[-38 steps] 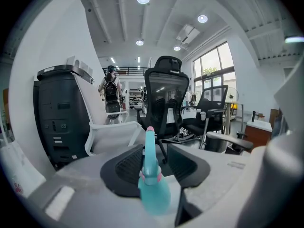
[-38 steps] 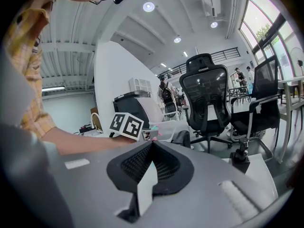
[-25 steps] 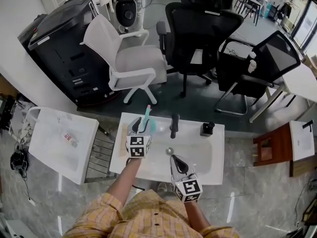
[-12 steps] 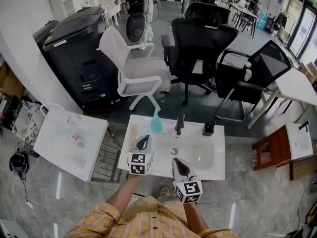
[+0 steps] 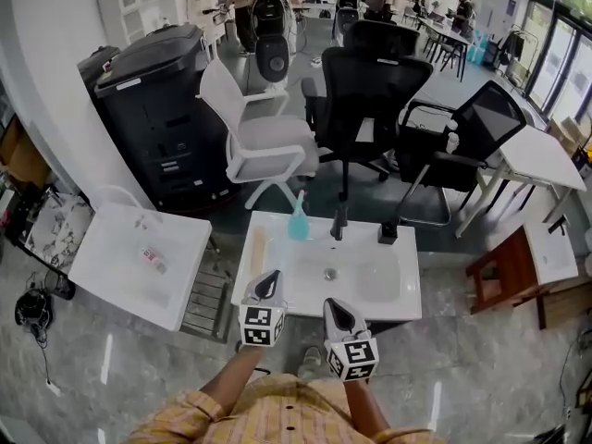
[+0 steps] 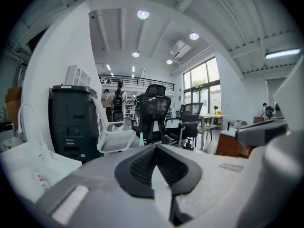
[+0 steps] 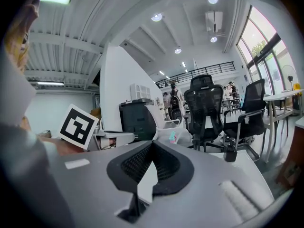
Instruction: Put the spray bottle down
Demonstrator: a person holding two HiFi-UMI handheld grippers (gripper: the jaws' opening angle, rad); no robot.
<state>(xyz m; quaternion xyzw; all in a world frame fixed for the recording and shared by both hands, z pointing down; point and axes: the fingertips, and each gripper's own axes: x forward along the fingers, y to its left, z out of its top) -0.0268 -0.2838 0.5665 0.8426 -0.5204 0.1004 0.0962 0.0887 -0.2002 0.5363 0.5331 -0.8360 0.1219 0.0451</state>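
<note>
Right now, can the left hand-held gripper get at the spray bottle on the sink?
Probably yes: the spray bottle stands upright at the sink's back rim, nothing between it and the left hand-held gripper, whose shut jaws must open first.

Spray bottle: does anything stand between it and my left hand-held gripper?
Nothing visible does. The spray bottle stands upright on the back rim of the sink, left of the faucet. The left hand-held gripper, jaws shut and empty, is over the sink's near edge; only bare white sink surface lies between them.
</note>
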